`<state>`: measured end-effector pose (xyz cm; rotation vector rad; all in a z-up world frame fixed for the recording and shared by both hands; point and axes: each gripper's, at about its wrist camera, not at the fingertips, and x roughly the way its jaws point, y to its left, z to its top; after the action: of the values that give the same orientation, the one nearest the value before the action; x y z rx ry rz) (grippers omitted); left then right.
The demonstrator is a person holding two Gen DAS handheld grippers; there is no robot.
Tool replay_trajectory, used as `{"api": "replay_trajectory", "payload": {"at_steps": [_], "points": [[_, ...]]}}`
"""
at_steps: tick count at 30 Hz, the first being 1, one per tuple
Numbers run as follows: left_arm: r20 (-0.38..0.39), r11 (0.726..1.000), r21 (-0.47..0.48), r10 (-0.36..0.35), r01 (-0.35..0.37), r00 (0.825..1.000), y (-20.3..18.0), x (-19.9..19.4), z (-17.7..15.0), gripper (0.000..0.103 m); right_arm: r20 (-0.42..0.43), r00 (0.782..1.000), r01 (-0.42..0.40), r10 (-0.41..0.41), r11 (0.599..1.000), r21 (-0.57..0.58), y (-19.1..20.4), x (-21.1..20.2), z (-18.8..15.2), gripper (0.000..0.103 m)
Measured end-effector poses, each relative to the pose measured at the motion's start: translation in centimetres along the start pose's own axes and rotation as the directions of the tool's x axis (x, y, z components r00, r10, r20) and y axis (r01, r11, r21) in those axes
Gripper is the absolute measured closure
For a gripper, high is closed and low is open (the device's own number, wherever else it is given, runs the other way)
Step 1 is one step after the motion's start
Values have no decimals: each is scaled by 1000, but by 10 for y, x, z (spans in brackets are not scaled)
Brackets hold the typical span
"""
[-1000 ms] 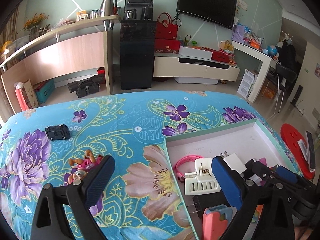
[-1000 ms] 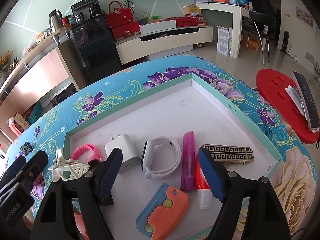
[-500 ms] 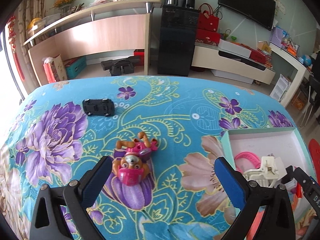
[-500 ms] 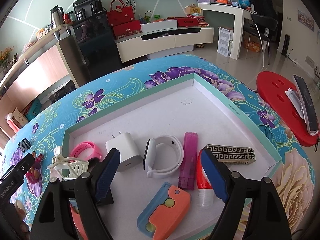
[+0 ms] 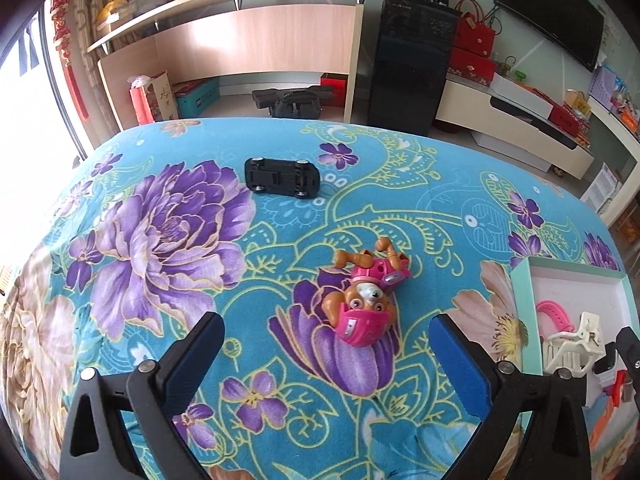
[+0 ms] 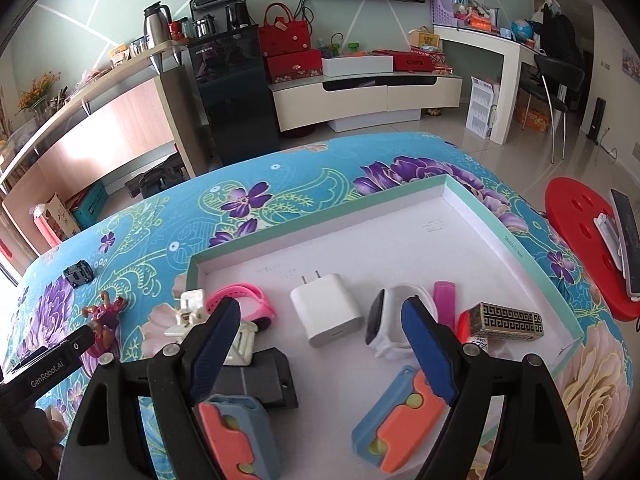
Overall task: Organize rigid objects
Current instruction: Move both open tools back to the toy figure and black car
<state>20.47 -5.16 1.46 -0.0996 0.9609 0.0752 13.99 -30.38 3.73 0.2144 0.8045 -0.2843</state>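
A pink and brown toy dog figure (image 5: 366, 298) lies on the floral blue cloth, just ahead of my left gripper (image 5: 326, 344), which is open and empty. A black toy car (image 5: 282, 178) lies upside down farther back. My right gripper (image 6: 320, 332) is open and empty above the shallow white tray (image 6: 480, 216). The tray holds a white charger (image 6: 326, 314), a white smartwatch (image 6: 390, 322), a pink band (image 6: 240, 300), a white clip (image 6: 208, 324), a patterned lighter (image 6: 506, 320) and two orange-blue cases (image 6: 396, 420). The toy dog (image 6: 106, 322) and the car (image 6: 79, 274) also show in the right wrist view.
The tray's left end (image 5: 524, 300) shows at the right in the left wrist view. A red stool (image 6: 580, 240) with a phone stands right of the table. Shelves, a black cabinet and a TV bench stand beyond the table's far edge.
My left gripper has swung left, away from the tray, and now faces the toy dog and the black car. My right gripper has shifted slightly over the tray.
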Motion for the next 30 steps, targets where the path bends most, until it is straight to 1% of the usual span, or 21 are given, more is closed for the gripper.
{"api": "replay_trajectory", "payload": {"at_steps": [4, 11, 15, 18, 23, 30], "points": [[18, 998, -12, 56, -56, 998, 15, -7, 2, 0, 20, 999, -44, 45, 998, -43, 26, -6, 0, 20], [13, 988, -44, 148, -147, 989, 51, -11, 1, 0, 22, 993, -114, 118, 984, -140, 74, -9, -7, 20], [-4, 983, -81, 165, -165, 986, 72, -10, -1, 0, 17, 986, -160, 166, 969, -188, 100, -10, -13, 20], [-13, 977, -108, 181, -181, 983, 87, -11, -3, 0, -4, 980, -196, 200, 957, -214, 117, -7, -20, 20], [-34, 961, -158, 223, -225, 974, 113, -10, -5, 0, -40, 973, -228, 226, 938, -263, 143, 2, -33, 20], [-57, 949, -193, 242, -249, 969, 132, -6, -8, 0, -79, 962, -274, 262, 915, -296, 165, 19, -44, 20]]}}
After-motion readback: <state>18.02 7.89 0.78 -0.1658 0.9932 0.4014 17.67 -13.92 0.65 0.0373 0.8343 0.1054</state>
